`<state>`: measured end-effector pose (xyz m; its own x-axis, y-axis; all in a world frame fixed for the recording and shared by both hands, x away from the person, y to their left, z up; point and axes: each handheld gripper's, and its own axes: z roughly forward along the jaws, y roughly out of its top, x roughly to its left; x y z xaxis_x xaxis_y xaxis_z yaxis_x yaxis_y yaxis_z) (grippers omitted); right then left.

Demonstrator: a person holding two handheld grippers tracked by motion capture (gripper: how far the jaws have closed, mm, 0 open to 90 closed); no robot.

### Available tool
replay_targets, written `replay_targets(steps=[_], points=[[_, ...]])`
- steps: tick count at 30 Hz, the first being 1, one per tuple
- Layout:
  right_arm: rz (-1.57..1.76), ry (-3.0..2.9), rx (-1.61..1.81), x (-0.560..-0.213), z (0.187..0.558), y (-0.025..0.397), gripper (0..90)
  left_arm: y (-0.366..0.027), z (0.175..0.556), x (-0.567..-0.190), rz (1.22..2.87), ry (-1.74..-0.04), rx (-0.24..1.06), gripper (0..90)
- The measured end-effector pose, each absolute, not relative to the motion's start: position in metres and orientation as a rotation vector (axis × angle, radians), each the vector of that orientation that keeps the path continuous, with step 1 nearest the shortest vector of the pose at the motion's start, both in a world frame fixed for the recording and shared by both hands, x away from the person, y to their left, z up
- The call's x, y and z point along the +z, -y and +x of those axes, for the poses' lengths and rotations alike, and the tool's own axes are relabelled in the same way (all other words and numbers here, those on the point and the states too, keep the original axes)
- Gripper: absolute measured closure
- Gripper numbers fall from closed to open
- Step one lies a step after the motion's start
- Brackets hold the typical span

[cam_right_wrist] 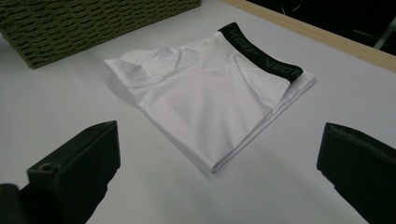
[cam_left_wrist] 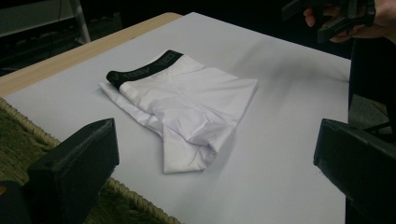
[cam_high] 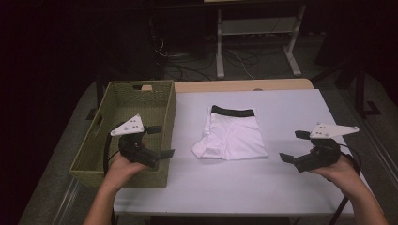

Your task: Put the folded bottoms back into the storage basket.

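Your left gripper [cam_high: 158,140] has its fingers spread wide and empty, over the near right edge of the woven basket [cam_high: 114,101]; your right gripper [cam_high: 293,146] is equally agape at 3 o'clock. The folded white shorts [cam_high: 233,133] lie mid-tabletop [cam_high: 281,183] between them. Pinch only the top layer and the fold likely opens; swing left carelessly and your fingers may catch the basket wall

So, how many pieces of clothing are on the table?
1: folded white underwear with a black waistband, lying mid-table between the grippers, right of the woven basket. The basket's interior appears empty.
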<state>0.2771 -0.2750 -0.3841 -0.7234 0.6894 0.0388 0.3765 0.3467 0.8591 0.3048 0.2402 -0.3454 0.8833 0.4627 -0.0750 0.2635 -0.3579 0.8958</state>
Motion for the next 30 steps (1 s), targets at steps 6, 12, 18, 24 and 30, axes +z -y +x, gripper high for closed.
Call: replay_targets(steps=[6,12,18,24,30], points=[[0.944,-2.281,1.328,-0.384,0.2766,0.2757,0.0,-0.24,0.3045,-0.3454,1.962,-0.527,0.227,0.3],[0.955,-2.283,1.325,-0.385,0.2763,0.2754,0.0,-0.2402,0.3048,-0.3456,1.958,-0.522,0.22,0.3],[0.958,-2.284,1.319,-0.3866,0.2758,0.2752,0.0,-0.2392,0.3045,-0.3456,1.966,-0.514,0.224,0.3],[0.954,-2.297,1.301,-0.3899,0.2754,0.273,0.0,-0.2399,0.3044,-0.3457,1.961,-0.511,0.227,0.3],[0.965,-2.309,1.299,-0.3926,0.2756,0.2715,0.0,-0.2402,0.3041,-0.3457,1.956,-0.508,0.226,0.3]])
